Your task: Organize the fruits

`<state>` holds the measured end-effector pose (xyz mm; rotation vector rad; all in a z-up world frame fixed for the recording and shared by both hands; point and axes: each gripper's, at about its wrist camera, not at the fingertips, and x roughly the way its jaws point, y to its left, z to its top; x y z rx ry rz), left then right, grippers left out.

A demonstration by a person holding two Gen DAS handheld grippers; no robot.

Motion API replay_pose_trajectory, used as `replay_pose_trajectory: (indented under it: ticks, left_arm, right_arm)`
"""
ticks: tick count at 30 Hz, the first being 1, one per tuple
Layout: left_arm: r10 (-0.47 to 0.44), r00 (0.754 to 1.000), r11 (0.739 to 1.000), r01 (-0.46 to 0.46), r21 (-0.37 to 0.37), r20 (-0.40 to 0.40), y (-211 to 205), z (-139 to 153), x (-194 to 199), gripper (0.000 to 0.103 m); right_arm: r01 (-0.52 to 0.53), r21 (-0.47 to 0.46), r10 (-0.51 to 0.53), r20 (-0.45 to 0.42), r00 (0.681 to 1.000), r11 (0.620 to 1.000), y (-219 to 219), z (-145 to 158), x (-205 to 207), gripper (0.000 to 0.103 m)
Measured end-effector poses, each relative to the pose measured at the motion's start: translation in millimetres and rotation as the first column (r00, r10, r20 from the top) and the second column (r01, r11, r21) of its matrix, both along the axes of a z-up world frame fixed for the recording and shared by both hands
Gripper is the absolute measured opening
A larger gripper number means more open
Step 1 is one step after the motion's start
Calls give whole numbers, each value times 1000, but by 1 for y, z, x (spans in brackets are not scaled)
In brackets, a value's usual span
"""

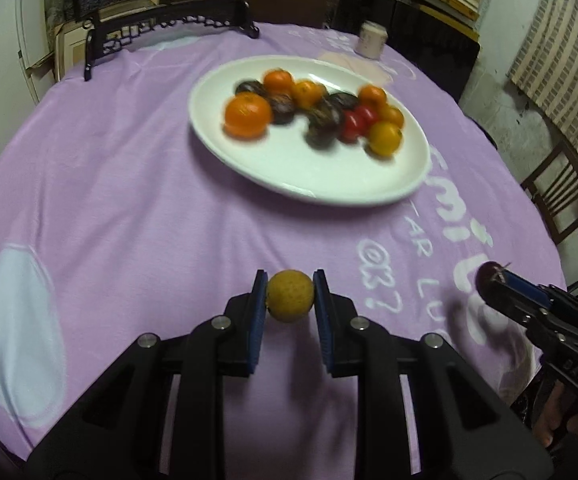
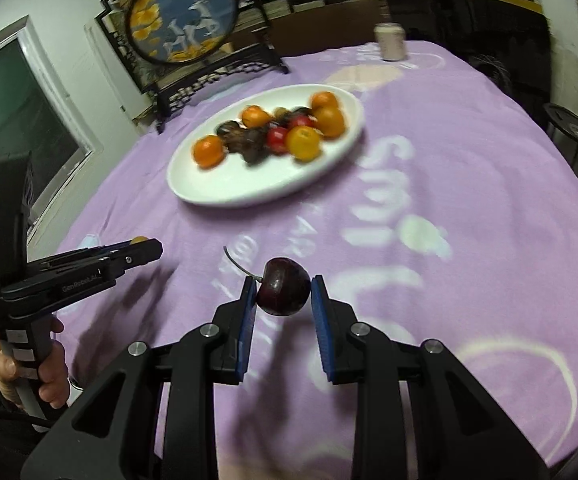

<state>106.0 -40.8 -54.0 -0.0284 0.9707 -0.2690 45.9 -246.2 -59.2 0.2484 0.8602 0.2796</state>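
Note:
My left gripper [image 1: 290, 286] is shut on a small round yellow fruit [image 1: 290, 296], held above the purple tablecloth [image 1: 129, 200]. Between the blue pads of my right gripper [image 2: 283, 286] sits a dark red cherry [image 2: 283, 292] with a thin stem; that gripper is shut on it. A white oval plate [image 1: 329, 184] farther back carries several oranges, dark fruits and red tomatoes. In the left wrist view the right gripper [image 1: 493, 280] shows at the right edge with the cherry [image 1: 487, 278]. The left gripper [image 2: 145, 246] shows at the left of the right wrist view, with a sliver of the yellow fruit [image 2: 140, 240].
An ornamental round screen on a black stand [image 2: 185, 20] rises at the table's back left. A pale cup [image 2: 391, 42] stands at the far edge. A wooden chair [image 1: 565, 196] is beside the table on the right. A hand [image 2: 45, 376] grips the left tool's handle.

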Motion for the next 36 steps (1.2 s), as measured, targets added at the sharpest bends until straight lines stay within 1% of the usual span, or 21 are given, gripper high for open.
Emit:
replay_pose_trajectory:
  ticks: [3,5,6,8,11,15,20,22,24,25,26,27,28,29,30,31,32,33,34,36]
  left_arm:
    - [-8,1000,1000,8,-16,7,8,16,25,23]
    - [-13,1000,1000,14,-22,8,6,26,51,23]
    - [-20,1000,1000,20,-21,5,2,28,63,23]
    - [-34,999,999,34,-34,-19,-6,27,94,23]
    - [-54,997,998,52,-46,-61,-19,16,122,23]
    - [-68,995,997,65,-45,-67,-30,10,139,23]
    - [-56,996,998,53,-35,-76,-31,2,155,23]
    - [-59,995,997,55,-51,-80,-30,1,157,24]
    - [-59,995,997,55,-45,-75,-31,2,158,24]
    - [-59,996,998,56,-39,-71,-32,2,159,24]
    - [-59,996,998,56,-38,-70,-32,3,158,25]
    - [-65,995,997,61,-48,-71,-32,4,158,32]
    - [-70,995,996,66,-60,-68,-31,6,156,38]
    - [-71,996,995,67,-68,-58,-30,10,153,52]
    - [-61,998,996,60,-60,-22,-28,18,146,70]
    - [-51,999,998,51,-46,14,-26,24,141,77]
    - [-44,997,998,46,-31,58,-24,32,134,89]
    - [-43,995,999,45,-22,95,-23,39,127,98]
    - [-49,990,999,51,-19,129,-20,45,116,100]
    - [-52,987,999,53,-7,150,-14,51,102,101]
  right_arm:
    - [-42,-22,43,29,999,999,17,14,29,28]
    - [-69,-26,70,39,997,997,27,19,51,28]
    - [-77,-44,79,36,996,996,34,18,66,28]
    - [-71,-89,73,21,997,994,44,12,94,28]
    - [-58,-128,57,-6,998,990,48,3,121,28]
    - [-63,-127,60,-24,998,990,49,-2,139,28]
    - [-72,-142,68,-33,997,987,52,-5,151,28]
    - [-73,-151,69,-30,997,986,53,-6,154,28]
    - [-72,-156,68,-28,997,985,53,-6,157,28]
    - [-70,-159,67,-28,997,985,53,-6,157,30]
    - [-69,-162,65,-30,997,984,53,-7,157,35]
    - [-75,-154,72,-25,997,985,53,-6,157,48]
    - [-69,-156,67,-13,998,985,53,-3,154,58]
    - [-46,-189,47,3,999,981,53,1,150,61]
    - [-34,-216,38,12,999,976,54,3,148,69]
    - [-23,-240,30,23,999,970,54,6,144,77]
    - [-11,-253,21,38,999,967,53,10,137,79]
    - [0,-257,13,47,999,966,51,13,132,86]
    - [12,-258,3,56,998,966,49,15,125,94]
    - [36,-253,-18,75,997,967,44,20,107,97]
